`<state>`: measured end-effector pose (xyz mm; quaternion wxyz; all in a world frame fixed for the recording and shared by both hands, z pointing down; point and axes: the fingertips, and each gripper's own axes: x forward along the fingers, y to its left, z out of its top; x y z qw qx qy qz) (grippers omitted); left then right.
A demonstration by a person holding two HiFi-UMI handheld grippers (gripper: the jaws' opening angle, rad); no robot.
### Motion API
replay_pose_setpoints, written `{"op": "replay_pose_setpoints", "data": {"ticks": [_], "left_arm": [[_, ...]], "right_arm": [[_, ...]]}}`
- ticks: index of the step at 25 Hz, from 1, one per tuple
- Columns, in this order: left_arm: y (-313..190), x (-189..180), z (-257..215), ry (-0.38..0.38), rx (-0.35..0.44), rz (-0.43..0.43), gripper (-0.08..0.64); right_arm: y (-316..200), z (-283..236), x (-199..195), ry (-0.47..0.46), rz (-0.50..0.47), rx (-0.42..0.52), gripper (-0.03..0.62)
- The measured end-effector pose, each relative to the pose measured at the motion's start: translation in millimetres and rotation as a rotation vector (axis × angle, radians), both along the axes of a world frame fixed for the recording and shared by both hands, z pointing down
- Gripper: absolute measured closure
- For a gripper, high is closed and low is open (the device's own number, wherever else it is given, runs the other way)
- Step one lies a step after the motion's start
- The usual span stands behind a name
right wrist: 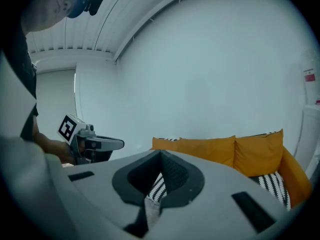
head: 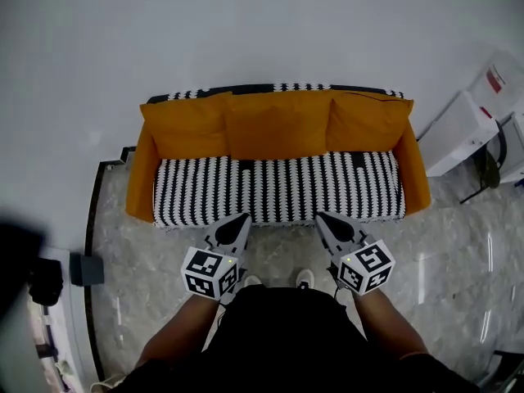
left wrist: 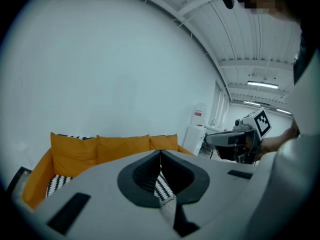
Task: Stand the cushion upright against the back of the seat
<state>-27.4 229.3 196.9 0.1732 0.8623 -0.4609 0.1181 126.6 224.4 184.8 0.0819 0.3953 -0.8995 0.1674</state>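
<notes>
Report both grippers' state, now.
Left gripper: closed, jaws together, holding nothing.
Right gripper: closed, jaws together, holding nothing.

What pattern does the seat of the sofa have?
Black and white stripes cover the seat; the head view shows it best.

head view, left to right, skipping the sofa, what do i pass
dark box on the floor → left gripper → right gripper → white cabinet
</notes>
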Motion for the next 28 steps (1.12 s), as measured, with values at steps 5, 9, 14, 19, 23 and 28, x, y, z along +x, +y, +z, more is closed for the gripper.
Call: {"op": "replay_pose_setpoints", "data": {"ticks": [5, 9, 14, 19, 23, 28], "left_arm": [[-8.1, -11.4, 0.6, 0.017, -0.006, -0.007, 0.543], [-6.5, -12.9, -0.8, 0.016, 0.007, 0.001, 0.543], [-6.9, -9.8, -3.2, 0.017, 0.013, 0.009, 0.543], [-7.7, -8.2, -4.6, 0.035, 0.015, 0.015, 0.543], [-6.7, -8.4, -4.1, 0.026, 0.008, 0.014, 0.543], [-6.1, -8.0, -3.4, 0.029, 0.009, 0.006, 0.543]], "right_arm": [[-4.8, 4.9, -3.6, -0.071, 0.044, -0.047, 0.557], [-2.8, 5.9, -7.5, -0.043, 0.041, -0.035, 0.557], [0.0, 8.6, -6.1, -0.049, 0.043, -0.050, 0.557], [-1.0, 9.6, -4.3, -0.058, 0.049, -0.056, 0.557], [-1.4, 8.4, -5.0, -0.055, 0.048, -0.056, 0.557], [-0.8, 7.1, -6.6, -0.058, 0.037, -0.052, 0.557]]}}
